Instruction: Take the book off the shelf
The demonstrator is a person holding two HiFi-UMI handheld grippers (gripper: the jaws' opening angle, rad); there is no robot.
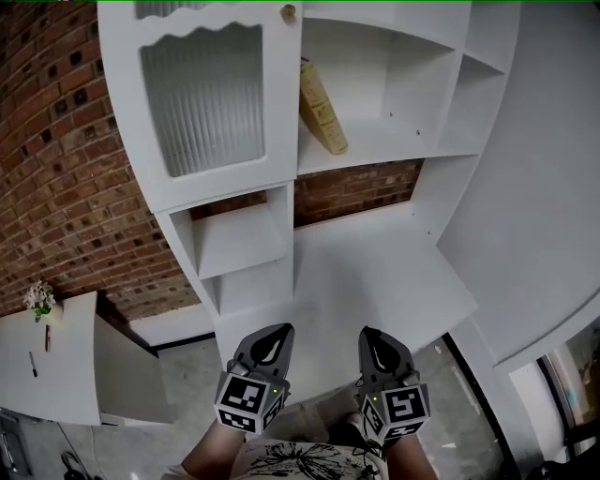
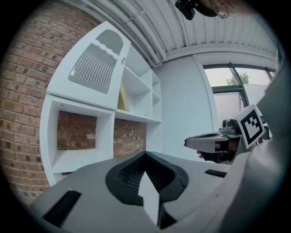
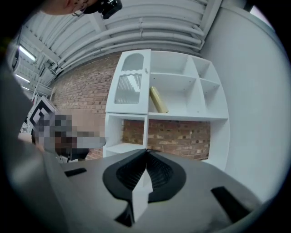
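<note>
A yellow book (image 1: 322, 108) leans tilted against the left wall of an upper compartment of the white shelf unit (image 1: 394, 141). It also shows in the left gripper view (image 2: 122, 100) and the right gripper view (image 3: 158, 100). My left gripper (image 1: 280, 330) and right gripper (image 1: 367, 332) hover side by side low over the near edge of the desk top (image 1: 375, 272), well short of the book. Both are shut with nothing between the jaws. From its own camera the left gripper (image 2: 145, 154) points at the shelf, with the right gripper (image 2: 187, 144) beside it. The right gripper (image 3: 146, 150) faces the shelf too.
A cabinet door with ribbed glass (image 1: 202, 94) and a small knob (image 1: 289, 13) stands just left of the book. Open cubbies (image 1: 239, 239) sit below it against the brick wall (image 1: 56, 169). A low white cabinet with flowers (image 1: 39, 298) is at the left, a white wall (image 1: 544, 187) at the right.
</note>
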